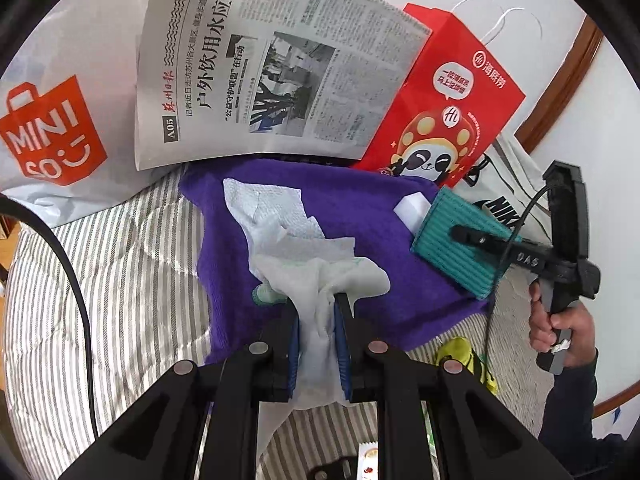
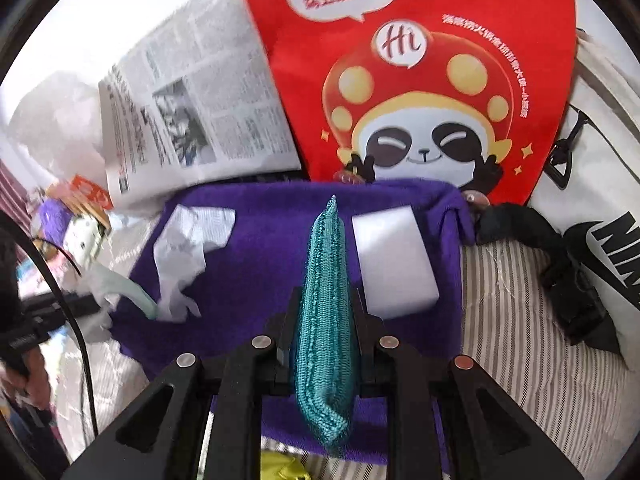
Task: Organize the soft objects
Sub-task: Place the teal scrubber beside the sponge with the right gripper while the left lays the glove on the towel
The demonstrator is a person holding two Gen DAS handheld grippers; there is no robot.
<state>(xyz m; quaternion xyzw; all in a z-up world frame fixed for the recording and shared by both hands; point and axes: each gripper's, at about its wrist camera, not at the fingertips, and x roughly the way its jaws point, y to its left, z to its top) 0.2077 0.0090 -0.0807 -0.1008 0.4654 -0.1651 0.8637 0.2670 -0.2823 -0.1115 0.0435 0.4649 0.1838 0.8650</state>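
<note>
A purple towel (image 1: 352, 216) (image 2: 264, 248) lies spread on the striped bedding. My left gripper (image 1: 316, 304) is shut on a crumpled white tissue (image 1: 320, 280), which hangs over the towel's left part. More white tissue (image 1: 264, 208) (image 2: 180, 260) trails across the towel. My right gripper (image 2: 326, 300) (image 1: 460, 234) is shut on a teal ribbed sponge cloth (image 2: 326, 320) (image 1: 456, 244), held edge-up over the towel. A white foam block (image 2: 390, 260) (image 1: 410, 212) rests on the towel just right of the teal cloth.
A newspaper (image 1: 260, 60) (image 2: 192, 120) and a red panda paper bag (image 1: 448, 108) (image 2: 420, 80) lean behind the towel. A white Miniso bag (image 1: 52, 132) sits at the left, a white Nike bag (image 2: 600, 220) with a black strap (image 2: 560, 272) at the right. Something yellow-green (image 1: 460, 352) lies near the towel's front edge.
</note>
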